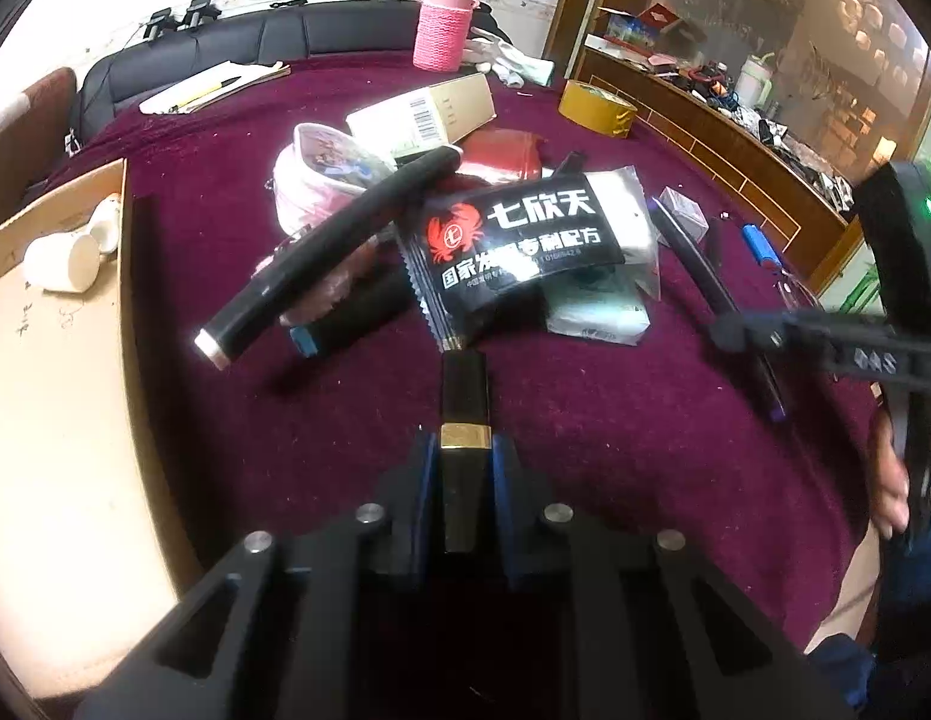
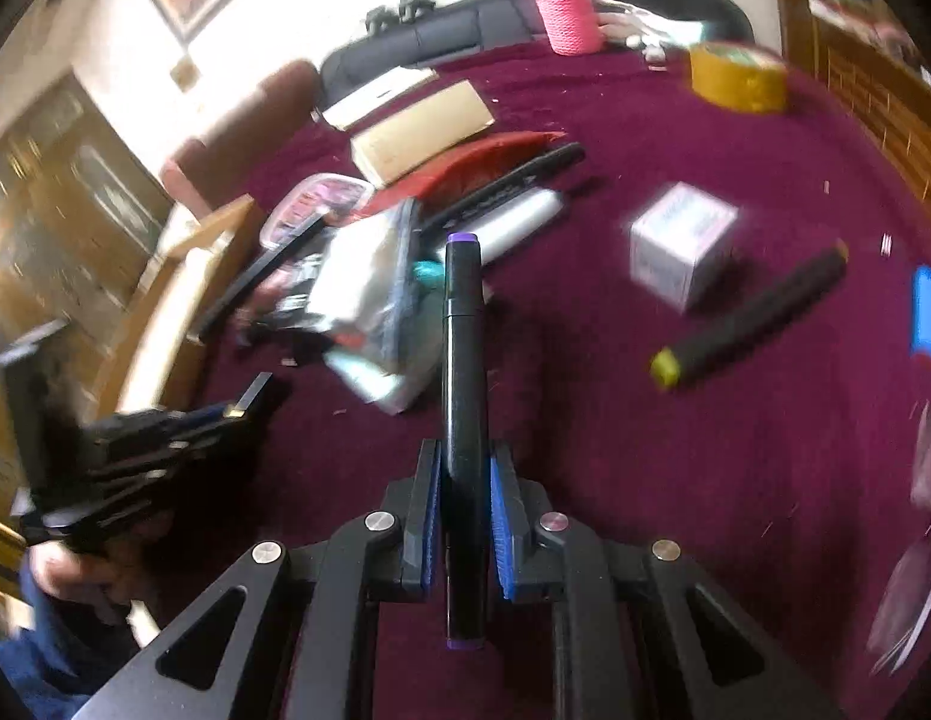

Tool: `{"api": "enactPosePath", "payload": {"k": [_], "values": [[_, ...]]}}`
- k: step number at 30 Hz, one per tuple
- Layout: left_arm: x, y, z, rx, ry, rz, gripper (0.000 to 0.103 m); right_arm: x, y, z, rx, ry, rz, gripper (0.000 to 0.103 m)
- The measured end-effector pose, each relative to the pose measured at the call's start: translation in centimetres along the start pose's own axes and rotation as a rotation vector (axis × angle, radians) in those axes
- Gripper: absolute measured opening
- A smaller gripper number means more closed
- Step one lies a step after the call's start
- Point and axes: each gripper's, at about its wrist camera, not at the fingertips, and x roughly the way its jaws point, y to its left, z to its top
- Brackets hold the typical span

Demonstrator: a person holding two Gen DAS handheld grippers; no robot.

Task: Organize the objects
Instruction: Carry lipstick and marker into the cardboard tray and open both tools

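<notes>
My left gripper (image 1: pixel 463 465) is shut on a black lipstick tube with a gold band (image 1: pixel 463 402), which points forward above the maroon tablecloth (image 1: pixel 585 450). From the right wrist view the same left gripper (image 2: pixel 231 414) shows at the left, blurred, with the lipstick (image 2: pixel 254 391) sticking out. My right gripper (image 2: pixel 463 480) is shut on a black marker with purple ends (image 2: pixel 463 348), held lengthwise between the blue pads (image 2: pixel 500 516). In the left wrist view the right gripper (image 1: pixel 735 330) clamps that marker (image 1: pixel 693 258) at the right edge.
A pile lies mid-table: a black crab-logo sachet (image 1: pixel 519 246), a black tube (image 1: pixel 345 240), a pink pouch (image 1: pixel 315 180), a barcoded box (image 1: pixel 429 111) and a tissue pack (image 1: pixel 597 315). A cardboard tray (image 1: pixel 57 420) with white cups stands left. A yellow-capped marker (image 2: pixel 753 318) and a white cube box (image 2: pixel 681 243) lie right.
</notes>
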Motion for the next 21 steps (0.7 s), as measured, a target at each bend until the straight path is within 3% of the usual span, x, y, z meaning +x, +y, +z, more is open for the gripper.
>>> {"api": "enactPosePath", "payload": {"k": [9, 21], "values": [[-1.9, 0.5, -0.2, -0.036, -0.041, -0.003, 0.017, -1.0, 3.4, -0.4, -0.048, -0.056, 0.074, 0.016], [-5.1, 1.4, -0.5, -0.062, -0.105, -0.016, 0.017, 1.1, 7.5, -0.6, -0.098, 0.013, 0.143, 0.016]]}}
